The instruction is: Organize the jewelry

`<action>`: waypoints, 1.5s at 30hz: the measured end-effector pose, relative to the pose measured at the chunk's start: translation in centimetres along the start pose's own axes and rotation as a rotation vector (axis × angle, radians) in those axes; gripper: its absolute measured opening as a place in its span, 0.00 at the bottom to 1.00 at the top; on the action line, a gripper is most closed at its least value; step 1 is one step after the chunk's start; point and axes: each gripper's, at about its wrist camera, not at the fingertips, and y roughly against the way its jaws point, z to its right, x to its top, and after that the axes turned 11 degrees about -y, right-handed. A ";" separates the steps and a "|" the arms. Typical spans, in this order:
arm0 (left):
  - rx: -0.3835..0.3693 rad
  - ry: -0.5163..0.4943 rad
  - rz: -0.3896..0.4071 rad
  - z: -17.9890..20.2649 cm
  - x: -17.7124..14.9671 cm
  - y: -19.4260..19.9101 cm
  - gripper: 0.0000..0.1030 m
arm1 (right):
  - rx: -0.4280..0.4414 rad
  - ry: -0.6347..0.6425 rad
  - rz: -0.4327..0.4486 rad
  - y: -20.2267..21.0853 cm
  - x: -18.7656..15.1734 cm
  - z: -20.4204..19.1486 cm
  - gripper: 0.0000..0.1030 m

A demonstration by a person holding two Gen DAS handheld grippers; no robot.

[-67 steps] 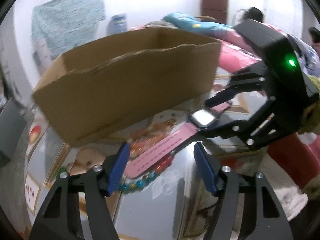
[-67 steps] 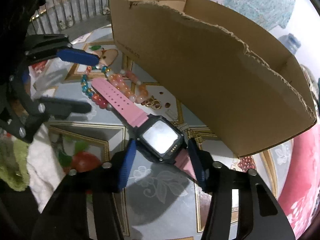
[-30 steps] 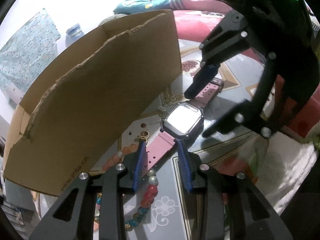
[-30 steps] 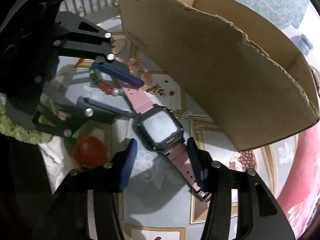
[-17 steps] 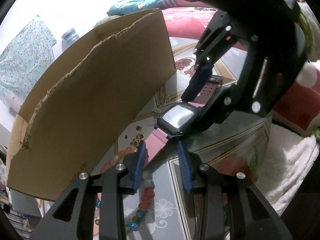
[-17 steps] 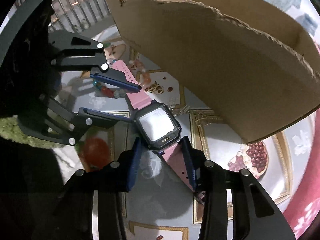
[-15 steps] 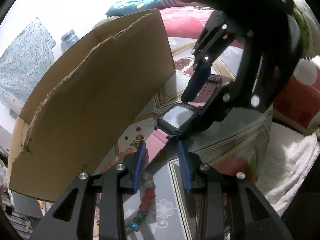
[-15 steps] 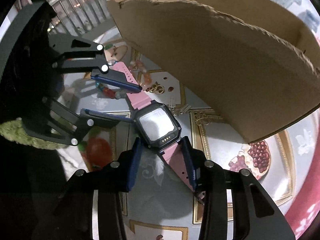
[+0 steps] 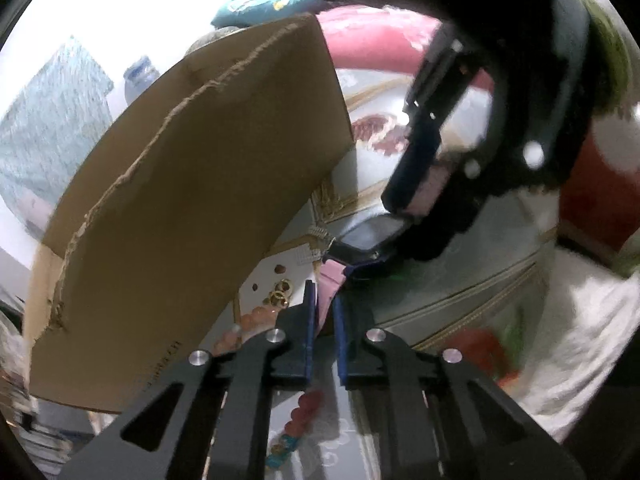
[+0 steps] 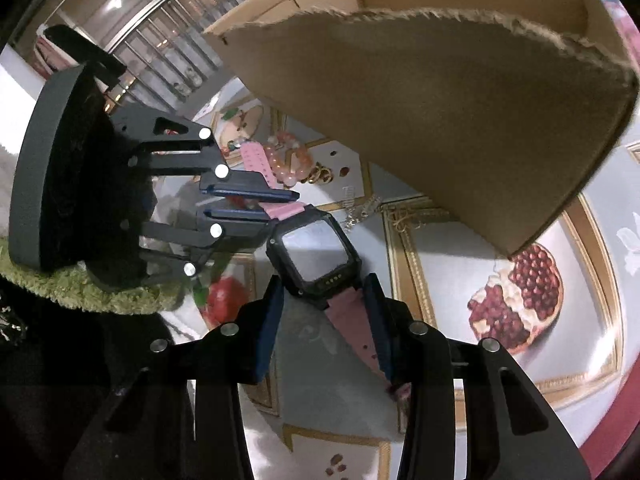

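A pink-strapped smartwatch (image 10: 314, 256) with a black square face is held off the table between both grippers. My left gripper (image 9: 323, 322) is shut on one pink strap (image 9: 330, 284); in the right wrist view it (image 10: 280, 210) comes in from the left. My right gripper (image 10: 324, 312) is shut on the watch body and the other strap (image 10: 354, 330); in the left wrist view it (image 9: 416, 200) looms at upper right. A brown cardboard box (image 9: 192, 200) stands just behind, also in the right wrist view (image 10: 440, 120).
Pink bead bracelets (image 10: 290, 162), gold rings (image 9: 280, 298) and a thin chain (image 10: 360, 210) lie on the patterned tablecloth (image 10: 460, 280) by the box. A coloured bead string (image 9: 296, 424) lies under my left gripper. A white fluffy cloth (image 9: 580, 320) is at the right.
My left gripper has closed fully onto the pink strap. Both grippers have lifted the watch off the table, nearer the box. The right gripper stayed closed on the watch.
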 end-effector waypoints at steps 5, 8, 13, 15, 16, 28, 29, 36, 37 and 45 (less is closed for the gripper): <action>-0.074 0.067 -0.009 -0.8 0.3 0.3 0.06 | -0.047 0.007 0.019 0.1 -1.6 -2.9 0.39; -0.088 0.084 -0.010 -0.7 0.1 0.6 0.06 | -0.128 0.014 0.045 0.2 -2.3 -3.2 0.40; -0.107 0.127 -0.015 -1.5 -0.2 0.6 0.06 | -0.302 0.092 0.093 -0.5 -3.8 -5.0 0.39; -0.109 0.143 -0.010 -1.6 0.1 0.6 0.06 | -0.410 0.126 0.121 -0.8 -4.4 -5.5 0.28; -0.112 0.148 -0.007 -1.7 0.2 0.7 0.06 | -0.436 0.136 0.142 -0.8 -4.7 -5.9 0.21; -0.028 0.176 0.144 -5.6 1.0 8.2 0.04 | -0.515 0.132 0.328 5.7 -2.8 -10.6 0.01; -0.012 0.186 0.161 -6.5 1.2 9.2 0.04 | -0.505 0.141 0.345 6.7 -2.1 -11.0 0.01; 0.041 0.314 0.174 -15.6 1.9 10.7 0.04 | -0.292 0.085 0.267 8.9 9.2 -9.4 0.01; 0.019 0.350 0.144 -17.5 2.0 9.7 0.04 | -0.265 0.060 0.230 8.7 10.7 -8.4 0.01; -0.046 0.433 -0.136 -24.5 2.1 -1.4 0.05 | -0.250 -0.153 -0.096 0.9 20.5 -1.1 0.02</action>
